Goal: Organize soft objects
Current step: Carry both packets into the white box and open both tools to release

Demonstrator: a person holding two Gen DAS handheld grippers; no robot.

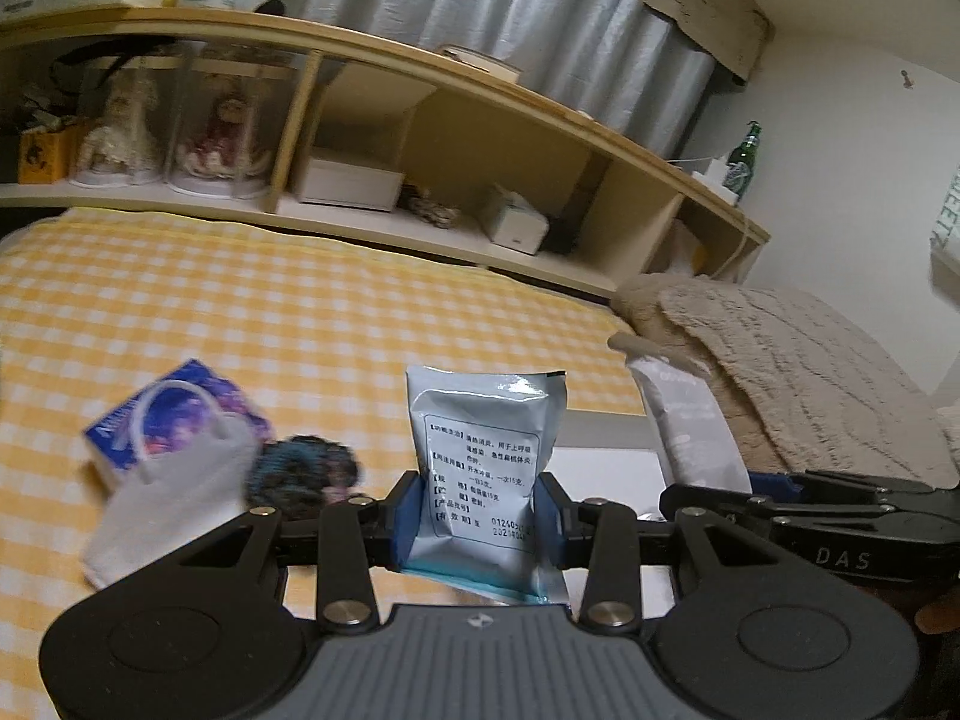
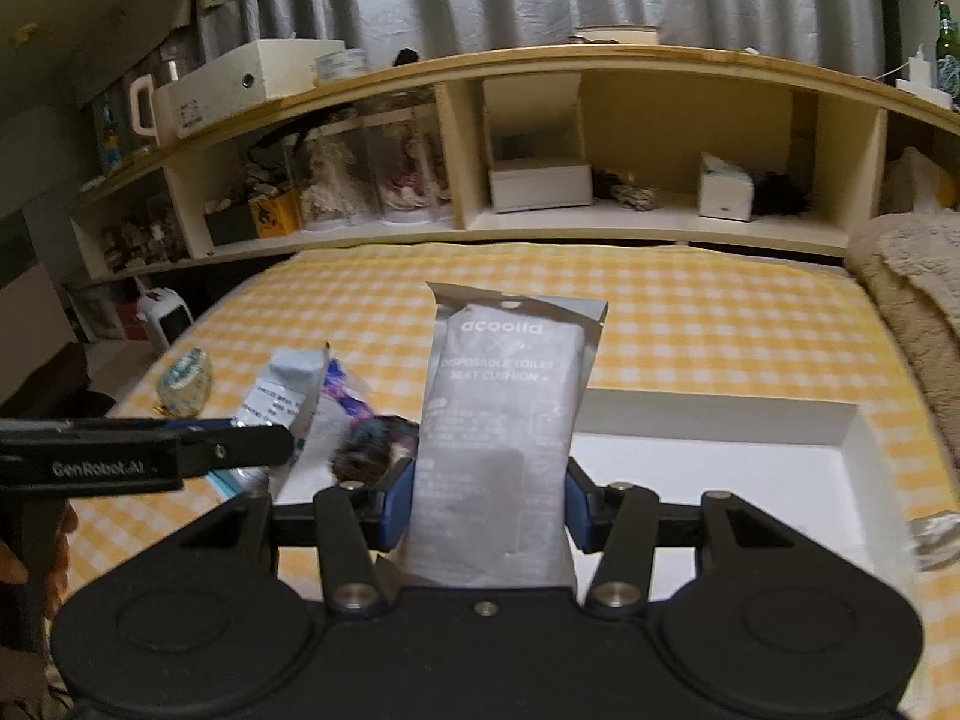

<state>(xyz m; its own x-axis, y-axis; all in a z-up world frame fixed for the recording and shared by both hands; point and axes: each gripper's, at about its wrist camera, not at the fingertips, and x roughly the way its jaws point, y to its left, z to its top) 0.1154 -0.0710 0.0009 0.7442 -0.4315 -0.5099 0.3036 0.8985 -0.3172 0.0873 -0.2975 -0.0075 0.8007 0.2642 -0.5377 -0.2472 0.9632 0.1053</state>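
My left gripper (image 1: 477, 522) is shut on a silver medicine sachet (image 1: 480, 450) and holds it upright above the yellow checked bed. My right gripper (image 2: 489, 501) is shut on a grey toilet seat cushion pack (image 2: 498, 432), held upright over the white tray (image 2: 780, 474). That pack shows in the left wrist view (image 1: 690, 426) with the right gripper (image 1: 840, 516) beside it. The sachet shows in the right wrist view (image 2: 282, 396) in the left gripper (image 2: 180, 450). On the bed lie a white face mask (image 1: 162, 498), a blue tissue pack (image 1: 174, 414) and a dark scrunchie (image 1: 306, 468).
A wooden headboard shelf (image 2: 540, 222) with boxes and doll jars runs behind the bed. A beige fluffy blanket (image 1: 798, 372) lies at the right. A small round patterned item (image 2: 186, 384) sits near the bed's left edge. A crumpled silver wrapper (image 2: 936, 534) lies right of the tray.
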